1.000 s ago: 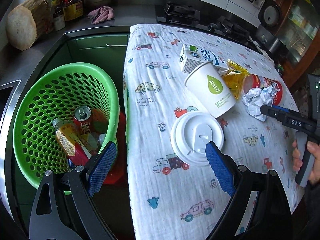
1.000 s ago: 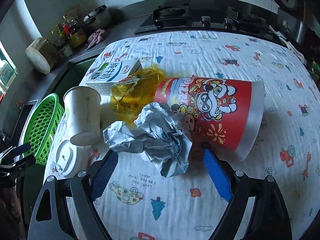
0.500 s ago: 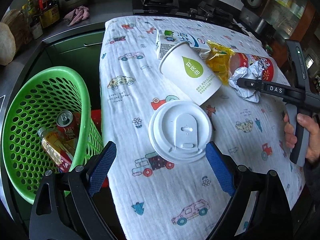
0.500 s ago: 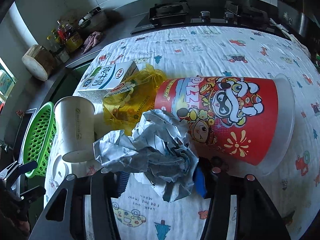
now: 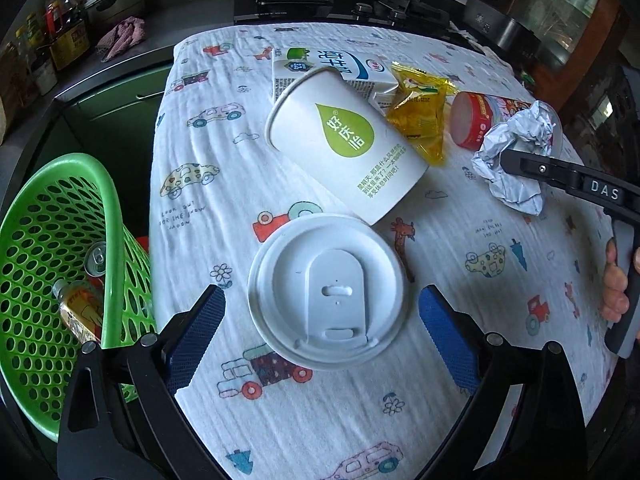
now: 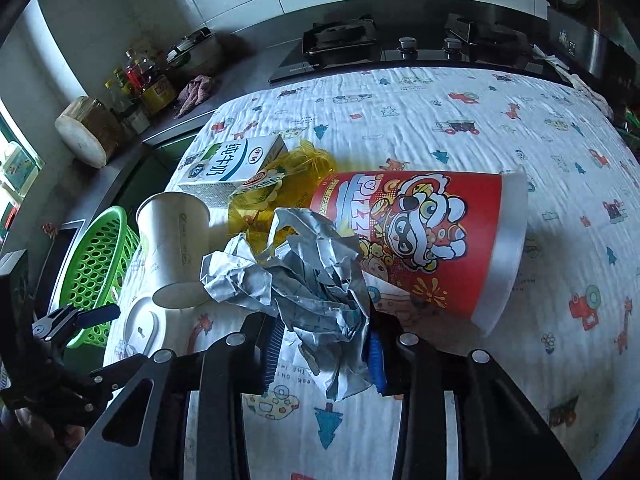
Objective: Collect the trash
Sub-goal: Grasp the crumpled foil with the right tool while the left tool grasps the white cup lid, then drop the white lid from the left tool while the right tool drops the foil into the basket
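My right gripper (image 6: 324,354) is shut on a crumpled grey paper ball (image 6: 308,276), which also shows in the left wrist view (image 5: 516,152). My left gripper (image 5: 320,332) is open, its blue pads either side of a white cup lid (image 5: 326,292) lying flat on the cloth. A white paper cup (image 5: 344,140), a milk carton (image 5: 332,66), a yellow wrapper (image 5: 420,116) and a red snack tub (image 6: 420,232) lie on the table. A green basket (image 5: 52,264) at the left holds a can and a bottle.
The table wears a white cartoon-print cloth (image 6: 480,120). A stove (image 6: 340,40) stands behind it. Bottles (image 5: 60,40), a pot and a pink rag sit on the dark counter at the back left. The table edge drops off beside the basket.
My right gripper has closed on the paper ball. My left gripper has moved right from the basket to straddle the cup lid, still open.
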`<state>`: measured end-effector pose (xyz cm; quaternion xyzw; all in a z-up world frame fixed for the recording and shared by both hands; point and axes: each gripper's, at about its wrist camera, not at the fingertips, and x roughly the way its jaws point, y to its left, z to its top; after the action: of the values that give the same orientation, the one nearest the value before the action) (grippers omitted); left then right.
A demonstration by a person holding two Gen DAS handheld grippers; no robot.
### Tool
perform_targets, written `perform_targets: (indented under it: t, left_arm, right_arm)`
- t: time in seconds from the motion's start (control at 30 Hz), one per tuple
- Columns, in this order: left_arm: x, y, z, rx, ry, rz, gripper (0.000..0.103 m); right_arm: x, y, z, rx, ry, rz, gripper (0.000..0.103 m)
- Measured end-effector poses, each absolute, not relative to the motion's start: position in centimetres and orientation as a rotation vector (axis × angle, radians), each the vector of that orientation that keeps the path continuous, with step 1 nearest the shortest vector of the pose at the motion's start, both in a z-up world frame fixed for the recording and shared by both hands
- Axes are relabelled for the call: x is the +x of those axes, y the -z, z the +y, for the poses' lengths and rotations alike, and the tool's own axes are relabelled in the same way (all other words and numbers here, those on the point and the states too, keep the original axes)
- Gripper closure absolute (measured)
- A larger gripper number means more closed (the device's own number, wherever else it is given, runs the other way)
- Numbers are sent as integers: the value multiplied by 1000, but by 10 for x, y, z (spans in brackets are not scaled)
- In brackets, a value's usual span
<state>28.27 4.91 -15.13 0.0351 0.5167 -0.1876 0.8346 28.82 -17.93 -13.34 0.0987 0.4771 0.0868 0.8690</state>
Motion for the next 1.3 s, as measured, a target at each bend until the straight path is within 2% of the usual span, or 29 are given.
perform_targets:
  t: [0.3,0.4,0.47,0.67,1.3]
  left_arm:
    - [289,160,38,125,370,1093,7]
    - [289,162,38,124,366,1086,9]
    - [288,162,38,120,371,1083,17]
    - [282,158,39,125,366,1060,17]
    - [255,83,120,9,269,887,18]
  right_arm:
    - [267,121,-174,189,-214,981,68]
    - [263,118,-173,182,-216,976,68]
    - [261,117,-174,178,-215,976,68]
    - [256,114,-171,170,-226,977,68]
    - [255,83,-123,117,-355,935,68]
